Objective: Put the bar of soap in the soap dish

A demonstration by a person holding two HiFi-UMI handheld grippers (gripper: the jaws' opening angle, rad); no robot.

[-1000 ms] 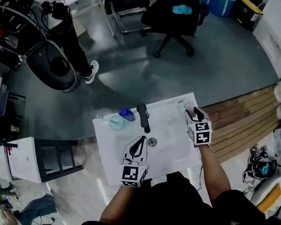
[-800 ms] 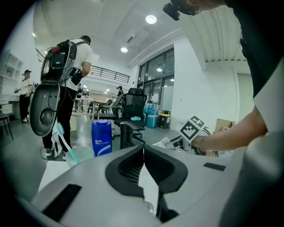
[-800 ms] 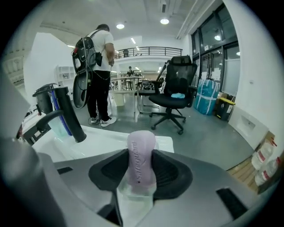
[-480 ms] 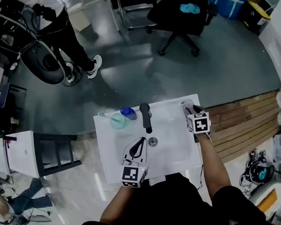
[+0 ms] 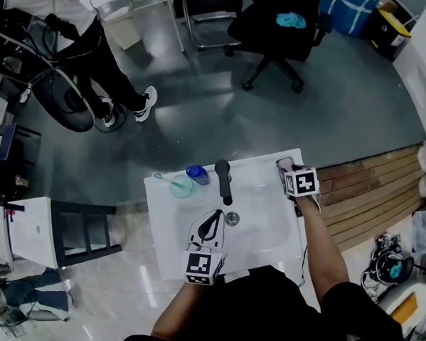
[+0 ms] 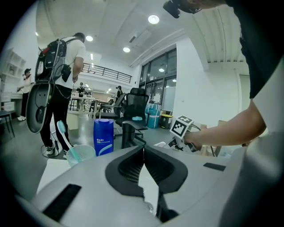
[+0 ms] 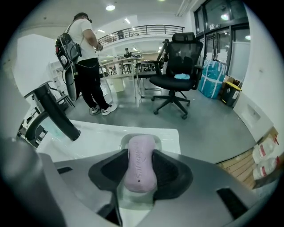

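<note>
Your right gripper [image 7: 140, 153] is clamped on the pink bar of soap [image 7: 141, 170], right over the soap dish [image 7: 159, 139] at the surface's [image 7: 97, 133] far right corner. Setting it down and letting go are left. Your left gripper [image 6: 143, 150] is closed on nothing.

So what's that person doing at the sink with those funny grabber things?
A person stands at a white sink with a gripper in each hand. The right gripper has its jaws closed on a lilac bar of soap and holds it right over the soap dish at the sink's back corner. The soap is not let go yet. The left gripper has its jaws together, holding nothing, over the basin.
</note>
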